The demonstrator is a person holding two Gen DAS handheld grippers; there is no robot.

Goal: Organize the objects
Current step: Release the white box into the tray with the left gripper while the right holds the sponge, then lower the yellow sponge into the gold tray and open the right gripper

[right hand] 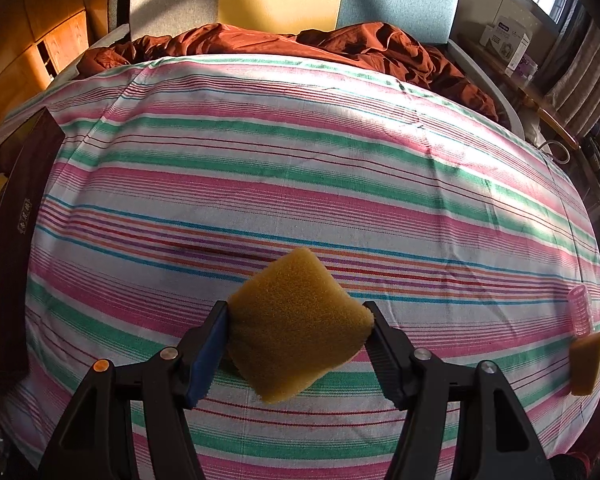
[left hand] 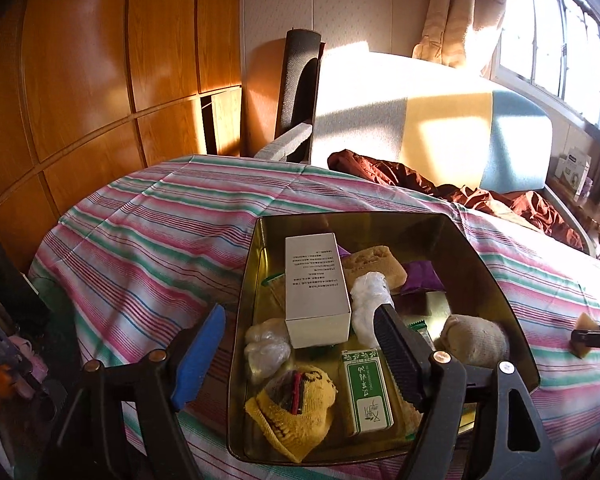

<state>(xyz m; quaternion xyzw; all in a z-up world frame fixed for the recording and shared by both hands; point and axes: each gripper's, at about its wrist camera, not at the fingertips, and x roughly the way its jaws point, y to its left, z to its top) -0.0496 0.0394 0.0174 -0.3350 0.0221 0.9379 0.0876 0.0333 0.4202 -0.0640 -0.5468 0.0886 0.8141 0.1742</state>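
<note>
A gold tin box [left hand: 252, 280] sits on the striped bed sheet [left hand: 160, 232]. It holds a white carton [left hand: 316, 288], a green packet [left hand: 366, 392], a yellow knitted piece [left hand: 300, 412], a sponge [left hand: 374, 266], a beige sock ball [left hand: 476, 340] and clear plastic wads. My left gripper [left hand: 300, 344] hangs open over the tin's near half, with nothing pinched. My right gripper [right hand: 298, 332] is shut on a yellow sponge [right hand: 296, 328], held above the sheet. That sponge also shows at the left wrist view's right edge, to the right of the tin.
A second sponge [right hand: 588, 362] and a pink hair roller [right hand: 580, 314] lie near the sheet's right edge. A dark lid [right hand: 16, 240] lies at the left edge. Rumpled brown cloth [right hand: 340, 48] lies at the bed's far end before a padded headboard. Wooden wardrobes [left hand: 100, 80] stand left.
</note>
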